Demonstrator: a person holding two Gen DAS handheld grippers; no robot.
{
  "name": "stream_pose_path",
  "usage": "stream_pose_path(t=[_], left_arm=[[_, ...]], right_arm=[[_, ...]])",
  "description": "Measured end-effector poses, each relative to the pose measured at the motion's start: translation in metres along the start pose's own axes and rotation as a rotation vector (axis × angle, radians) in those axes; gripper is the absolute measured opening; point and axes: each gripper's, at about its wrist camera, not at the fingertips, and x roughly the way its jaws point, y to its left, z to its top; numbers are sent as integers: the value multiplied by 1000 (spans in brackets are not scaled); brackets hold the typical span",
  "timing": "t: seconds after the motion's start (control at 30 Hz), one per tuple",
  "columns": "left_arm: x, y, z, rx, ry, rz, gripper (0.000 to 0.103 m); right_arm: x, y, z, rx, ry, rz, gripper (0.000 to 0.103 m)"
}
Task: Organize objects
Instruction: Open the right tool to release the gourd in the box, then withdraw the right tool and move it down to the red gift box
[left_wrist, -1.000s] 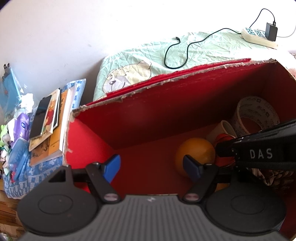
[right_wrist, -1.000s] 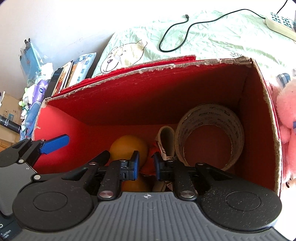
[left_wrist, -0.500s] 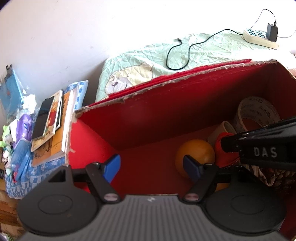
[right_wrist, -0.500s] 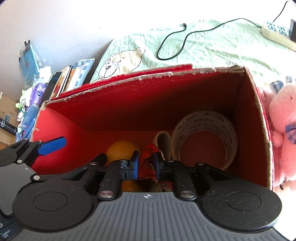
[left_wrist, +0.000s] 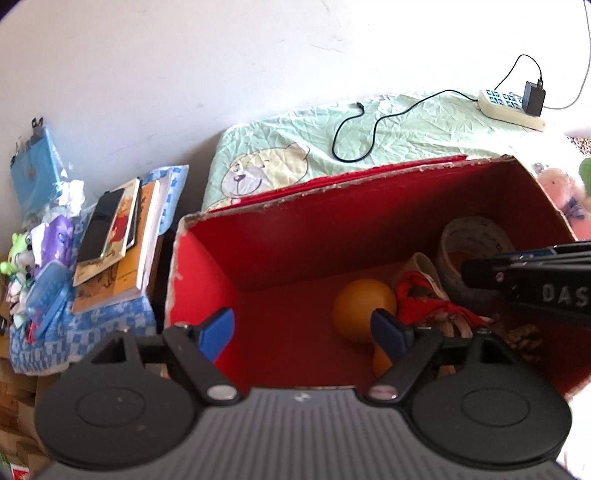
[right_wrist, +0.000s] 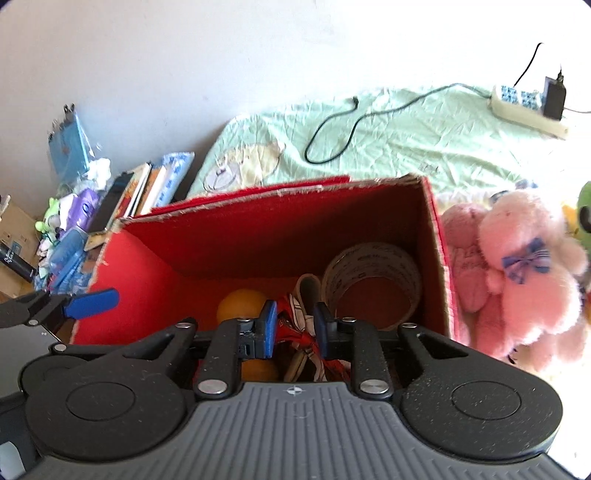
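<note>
Box (right_wrist: 155, 273), red inside with torn cardboard edges, stands on the bed (right_wrist: 406, 140) and takes up the middle of both views; it is the place where the loose things are being gathered. Beside its right wall, outside, lies a pink plush (right_wrist: 517, 280), with a green toy (right_wrist: 583, 210) just past it at the picture's edge. To the left of the box a stack of books (left_wrist: 122, 254) with a phone (left_wrist: 99, 225) on top rests on a blue checked cloth. Inside, against the right wall, a tape roll (right_wrist: 369, 284) stands on edge; next to it is a white shoe-like item (right_wrist: 306, 291), then a red ribbon bundle (right_wrist: 295, 332), and an orange ball (right_wrist: 240, 299) nearer the middle; the left half of the floor is bare. The right gripper (right_wrist: 294, 328) hangs over the box opening with its jaws narrowed but parted, the ribbon bundle seen between them; whether the pads touch it I cannot tell, and nothing seems clamped. The left gripper (left_wrist: 306, 328) is spread wide and empty above the box's near left side. By my reading the step in hand is the drop-off of the ribbon bundle into the box, at or just past release. The next move likely calls for lifting the right gripper clear of the walls, then swinging right to the pink plush, which looks the nearest thing not yet stowed. It is soft and bulky, so a wide opening and a firm pinch on a limb or the body would suit, and the bare left floor of the box offers room to set it down.
</note>
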Motion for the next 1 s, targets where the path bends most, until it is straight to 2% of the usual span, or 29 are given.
stream_pose_path(t=[0.13,0.3,0.43,0.6,0.93,1.0], left_arm=[[-16,1,-6,-21,-7,-14,84],[-36,1,-12,-33,-31,-27,85],[-49,-1,-20,-20,-53,-5,88],[-61,1,-30,-20,-59,-10,91],[-75,-2,-48,-4,-48,-20,93],[-78,-3,-52,-4,-44,-18,93]], right_arm=[[-16,1,-5,18,-41,33,32],[-32,8,-16,-2,-84,38,32],[-42,7,-24,26,-100,55,32],[-55,11,-35,17,-133,35,32],[-72,12,-60,20,-133,40,33],[-74,9,-65,30,-127,43,36]])
